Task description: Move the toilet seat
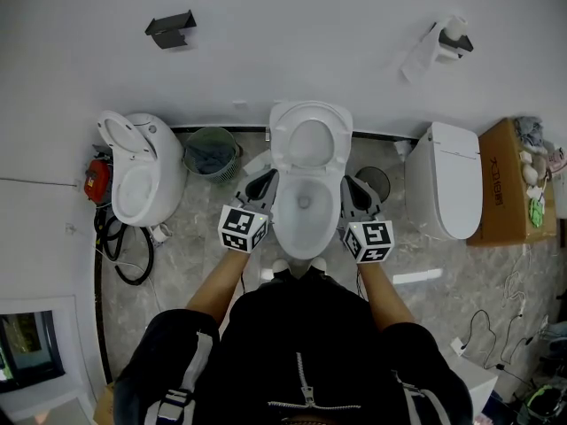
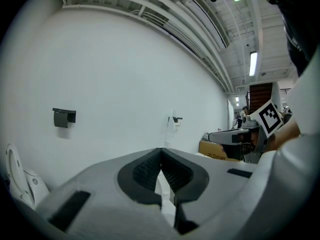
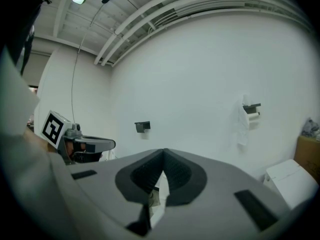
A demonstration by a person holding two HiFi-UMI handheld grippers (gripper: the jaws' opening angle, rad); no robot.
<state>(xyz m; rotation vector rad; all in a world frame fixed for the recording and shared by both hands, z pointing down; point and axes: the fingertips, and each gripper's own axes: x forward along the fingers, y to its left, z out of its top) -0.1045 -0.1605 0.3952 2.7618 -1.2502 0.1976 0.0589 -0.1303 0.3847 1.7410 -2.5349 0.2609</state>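
Toilet seat (image 1: pixel 284 147) raised; left claw (image 1: pixel 260 186), right claw (image 1: pixel 356 193) flank bowl (image 1: pixel 285 224).

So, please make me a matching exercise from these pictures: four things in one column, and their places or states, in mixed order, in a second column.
Things:
1. bin
2. cardboard box
3. right toilet
4. paper roll

Places or states:
a. lid shut
b. up on the wall
c. at the far right, next to the right toilet
d. between the left toilet and the middle toilet

Pairs: 1-d, 2-c, 3-a, 4-b
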